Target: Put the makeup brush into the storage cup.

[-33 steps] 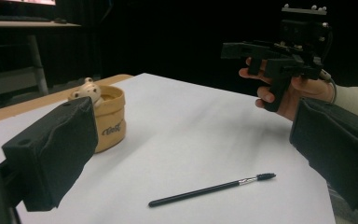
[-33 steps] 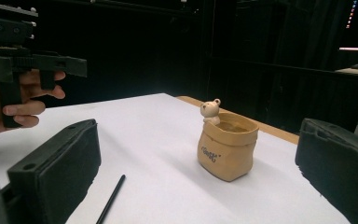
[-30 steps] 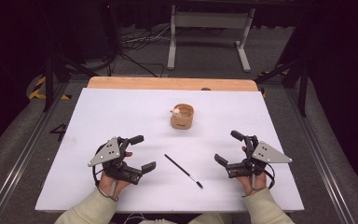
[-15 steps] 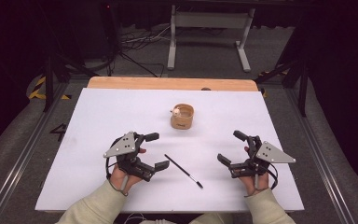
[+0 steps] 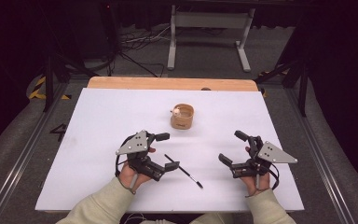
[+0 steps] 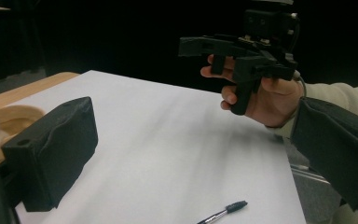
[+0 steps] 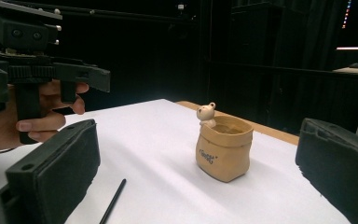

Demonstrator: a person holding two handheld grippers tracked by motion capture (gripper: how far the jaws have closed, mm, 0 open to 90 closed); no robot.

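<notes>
High view, nearest: two sleeved forearms come in over the near edge of the white sheet-covered table [image 5: 98,116].
Landmark: a thin black pen [image 5: 183,165] lies slantwise on the sheet, between the two grippers.
Left gripper [image 5: 165,151]: at the pen's near-left end, jaws spread wide and holding nothing; one jaw hangs right over the pen's upper end.
Change: against the earlier high views this gripper has slid in toward the pen from well off to its left; the right one has hardly stirred.
Meaning: I'd say a pick-up of the pen is about to begin, nothing grasped yet.
Right gripper [image 5: 233,148]: well to the pen's right, jaws wide apart, empty.
Beyond the pen: a tan sack-shaped pot with a small bear figure on its rim [image 5: 182,116], upright, apart from everything.
Hard to make out: left gripper view cuts the pen off at the bottom edge, showing just its capped end [image 6: 223,211]; whether a jaw touches the pen I cannot tell. The pot's inside is hidden.
</notes>
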